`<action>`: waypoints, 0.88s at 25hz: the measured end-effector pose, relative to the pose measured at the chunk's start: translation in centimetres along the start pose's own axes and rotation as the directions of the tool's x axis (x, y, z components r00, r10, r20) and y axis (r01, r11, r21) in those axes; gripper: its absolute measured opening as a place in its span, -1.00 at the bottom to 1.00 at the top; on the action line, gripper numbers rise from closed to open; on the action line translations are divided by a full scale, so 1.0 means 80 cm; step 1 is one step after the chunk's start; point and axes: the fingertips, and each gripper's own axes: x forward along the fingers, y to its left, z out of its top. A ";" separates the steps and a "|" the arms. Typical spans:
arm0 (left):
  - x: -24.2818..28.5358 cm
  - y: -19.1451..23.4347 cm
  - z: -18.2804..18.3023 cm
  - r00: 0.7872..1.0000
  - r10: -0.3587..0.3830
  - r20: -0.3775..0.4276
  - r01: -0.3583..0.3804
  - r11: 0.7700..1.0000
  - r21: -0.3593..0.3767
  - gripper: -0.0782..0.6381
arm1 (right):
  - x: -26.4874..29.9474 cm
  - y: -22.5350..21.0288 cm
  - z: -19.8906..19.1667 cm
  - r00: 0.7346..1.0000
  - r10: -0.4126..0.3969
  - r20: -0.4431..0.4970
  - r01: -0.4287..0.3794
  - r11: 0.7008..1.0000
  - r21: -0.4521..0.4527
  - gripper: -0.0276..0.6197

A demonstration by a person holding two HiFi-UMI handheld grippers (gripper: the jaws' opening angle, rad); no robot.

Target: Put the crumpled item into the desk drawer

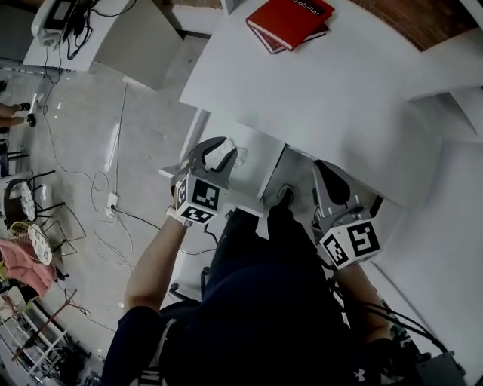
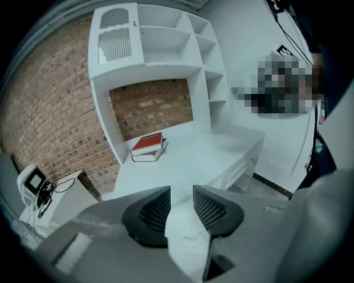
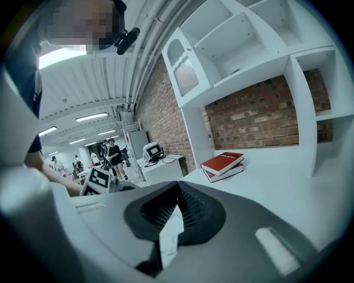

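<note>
A white creased item (image 1: 219, 156) shows between the jaws of my left gripper (image 1: 219, 151), at the front edge of the white desk (image 1: 339, 98) by its drawer fronts (image 2: 243, 166). In the left gripper view the jaws (image 2: 181, 193) stand apart and their pads do not press on the white creased shape (image 2: 185, 243) low between them. My right gripper (image 1: 326, 170) hangs under the desk's front edge to the right. Its tips (image 3: 178, 190) meet with nothing held. Whether a drawer stands open I cannot tell.
Two red books (image 1: 290, 21) lie stacked at the back of the desk, under a white shelf unit (image 2: 149, 50). A side table with a small device (image 1: 60, 19) stands left. Cables (image 1: 113, 203) trail over the floor. People stand far off (image 3: 113, 157).
</note>
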 end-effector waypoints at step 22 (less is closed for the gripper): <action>-0.244 0.059 0.236 0.806 0.420 0.416 -0.268 0.887 -0.376 -0.59 | -0.009 0.049 0.120 0.971 0.132 0.197 -0.099 0.980 -0.170 -0.91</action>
